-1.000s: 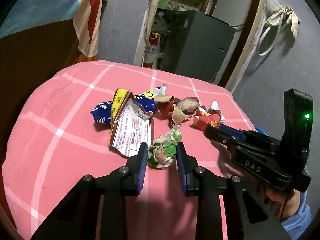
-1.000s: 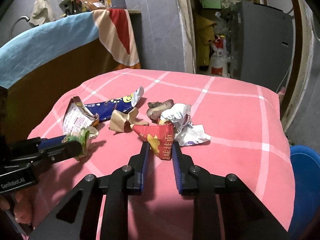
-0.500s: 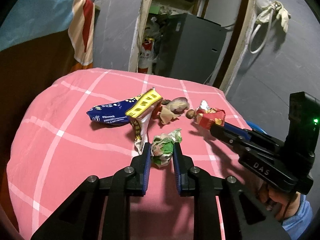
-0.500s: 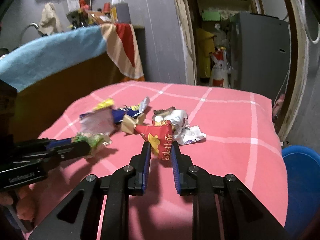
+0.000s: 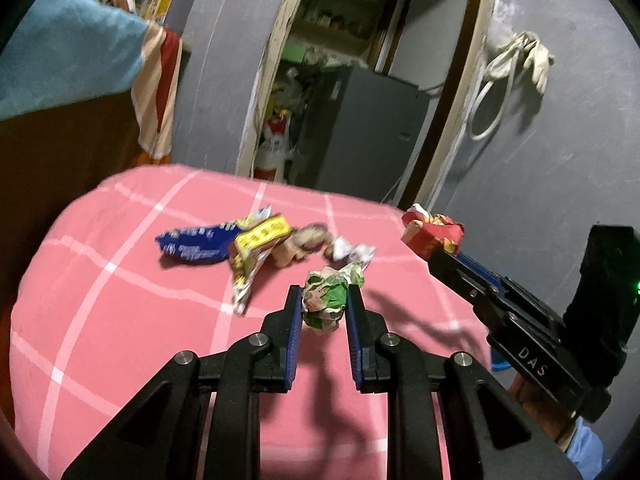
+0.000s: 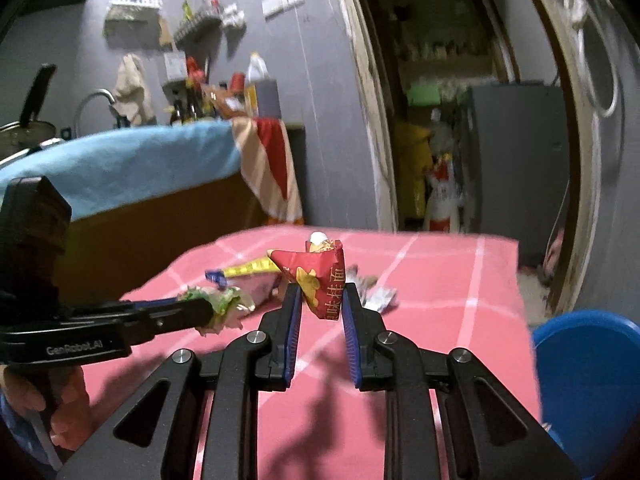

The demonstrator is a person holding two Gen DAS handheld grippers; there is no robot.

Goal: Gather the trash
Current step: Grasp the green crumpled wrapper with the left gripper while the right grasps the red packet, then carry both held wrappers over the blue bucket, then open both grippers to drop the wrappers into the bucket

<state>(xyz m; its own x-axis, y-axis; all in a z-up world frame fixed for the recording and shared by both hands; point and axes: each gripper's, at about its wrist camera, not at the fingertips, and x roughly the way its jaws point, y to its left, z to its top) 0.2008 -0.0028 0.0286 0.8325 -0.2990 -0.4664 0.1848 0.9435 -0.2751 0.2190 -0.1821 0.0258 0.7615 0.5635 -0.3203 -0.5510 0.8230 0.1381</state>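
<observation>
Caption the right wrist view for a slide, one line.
Right gripper clamps a red snack wrapper above the pink checked tablecloth; left gripper alongside holds a crumpled green wrapper.

"DAS" is printed in white on the right gripper (image 5: 434,258) body, at 4 o'clock in the left wrist view. "GenRobot.AI" is printed on the left gripper (image 6: 210,316), at 8 o'clock in the right wrist view. Yellow Chinese characters, partly legible as "味挂面", are borne by the red wrapper (image 6: 320,276).
</observation>
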